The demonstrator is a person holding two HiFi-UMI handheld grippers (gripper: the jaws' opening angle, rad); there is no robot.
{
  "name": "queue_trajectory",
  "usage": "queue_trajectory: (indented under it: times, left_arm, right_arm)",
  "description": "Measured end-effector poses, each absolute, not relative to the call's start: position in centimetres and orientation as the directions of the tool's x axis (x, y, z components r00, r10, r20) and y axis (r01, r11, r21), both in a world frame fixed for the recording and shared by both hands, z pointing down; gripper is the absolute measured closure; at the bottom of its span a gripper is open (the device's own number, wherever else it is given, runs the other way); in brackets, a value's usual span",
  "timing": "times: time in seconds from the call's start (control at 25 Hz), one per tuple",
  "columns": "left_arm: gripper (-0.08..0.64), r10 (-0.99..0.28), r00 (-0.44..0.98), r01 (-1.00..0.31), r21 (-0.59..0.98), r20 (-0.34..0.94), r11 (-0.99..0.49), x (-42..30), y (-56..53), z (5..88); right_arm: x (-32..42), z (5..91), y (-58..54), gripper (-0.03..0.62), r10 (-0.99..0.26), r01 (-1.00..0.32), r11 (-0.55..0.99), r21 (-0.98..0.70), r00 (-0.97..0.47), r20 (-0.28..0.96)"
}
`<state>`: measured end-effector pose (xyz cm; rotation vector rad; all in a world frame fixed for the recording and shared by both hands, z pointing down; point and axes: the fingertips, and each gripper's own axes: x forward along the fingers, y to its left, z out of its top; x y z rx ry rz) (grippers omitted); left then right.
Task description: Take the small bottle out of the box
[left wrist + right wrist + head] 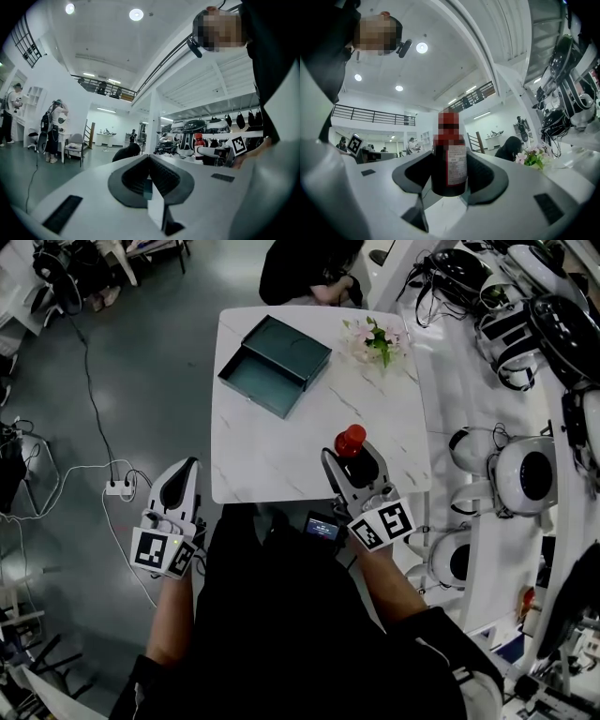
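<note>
My right gripper (354,457) is shut on the small dark bottle (351,441) with a red cap, over the table's near right part. In the right gripper view the small bottle (449,158) stands upright between the two pads, red cap up, white label facing me; the right gripper (451,174) grips its lower body. The green box (276,364) lies on the far side of the table with its drawer pulled out and nothing seen inside. My left gripper (181,486) hangs off the table's left near corner; its jaws (149,174) are closed together with nothing between them.
A small pot of pink flowers (377,341) stands at the table's (272,446) far right. A white bench with helmets and gear (525,465) runs along the right. A person in black crouches beyond the table's far edge (305,273). Cables and a power strip (117,487) lie on the floor at left.
</note>
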<state>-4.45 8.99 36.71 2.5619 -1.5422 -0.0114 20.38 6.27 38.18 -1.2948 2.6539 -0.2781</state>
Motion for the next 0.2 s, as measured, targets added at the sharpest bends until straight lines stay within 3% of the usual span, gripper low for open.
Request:
queue_trajectory:
  times: [0.2]
  left_arm:
    - [0.543,-0.877,0.474,-0.876,0.145,0.08,-0.46,-4.37,8.66,37.1]
  right_arm:
    - [20.34,38.26,5.85,0.352,-0.792,-0.759,0.603,-0.245,-0.606,-0.072]
